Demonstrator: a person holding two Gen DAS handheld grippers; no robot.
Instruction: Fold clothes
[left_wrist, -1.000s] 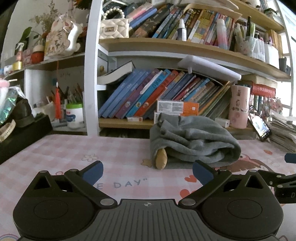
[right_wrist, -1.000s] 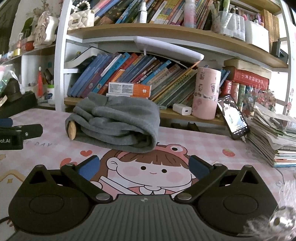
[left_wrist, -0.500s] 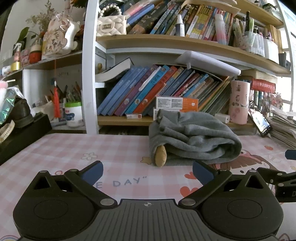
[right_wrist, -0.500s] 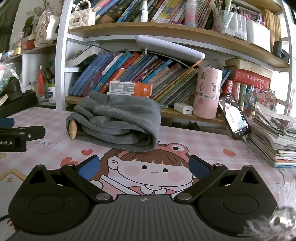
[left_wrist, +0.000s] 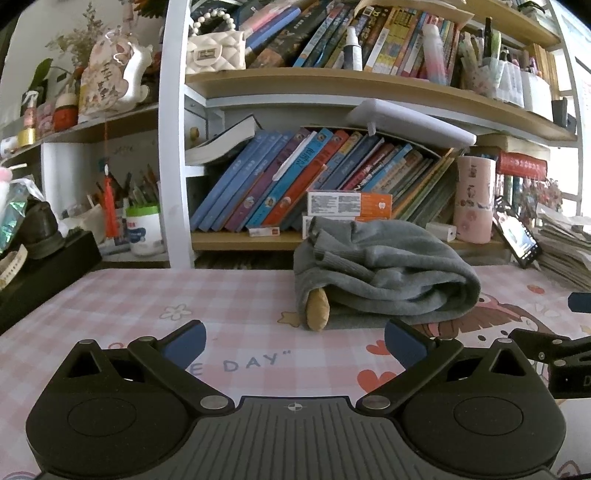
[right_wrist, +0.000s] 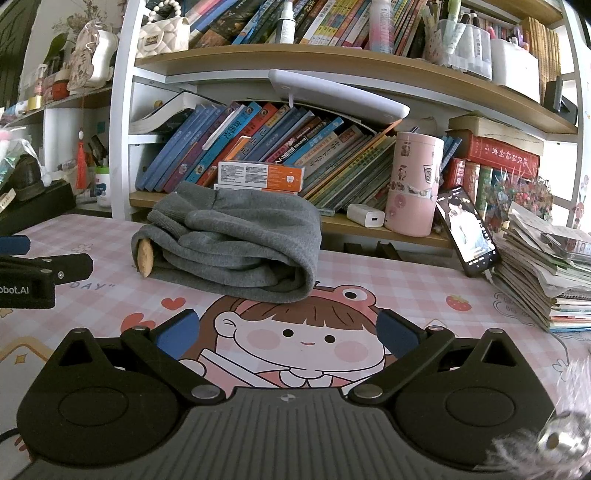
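Note:
A grey garment (left_wrist: 384, 271) lies folded in a thick bundle on the pink checked mat (left_wrist: 184, 295), close to the bookshelf. A tan patch (left_wrist: 317, 308) pokes out at its left end. It also shows in the right wrist view (right_wrist: 236, 245). My left gripper (left_wrist: 293, 343) is open and empty, held back from the bundle over the mat. My right gripper (right_wrist: 288, 332) is open and empty, short of the bundle's right end, above the cartoon girl print (right_wrist: 295, 332). The left gripper's side shows at the right wrist view's left edge (right_wrist: 40, 277).
A bookshelf (left_wrist: 332, 229) packed with books stands right behind the bundle. A pink cup (right_wrist: 415, 184), a white charger (right_wrist: 367, 216) and a propped phone (right_wrist: 467, 230) sit at back right. A stack of papers (right_wrist: 543, 269) lies right. A black box (left_wrist: 40, 266) stands left.
Both grippers have drawn slightly back and lifted; the bundle looks a little farther away. The garment has not moved. Both grippers stay open.

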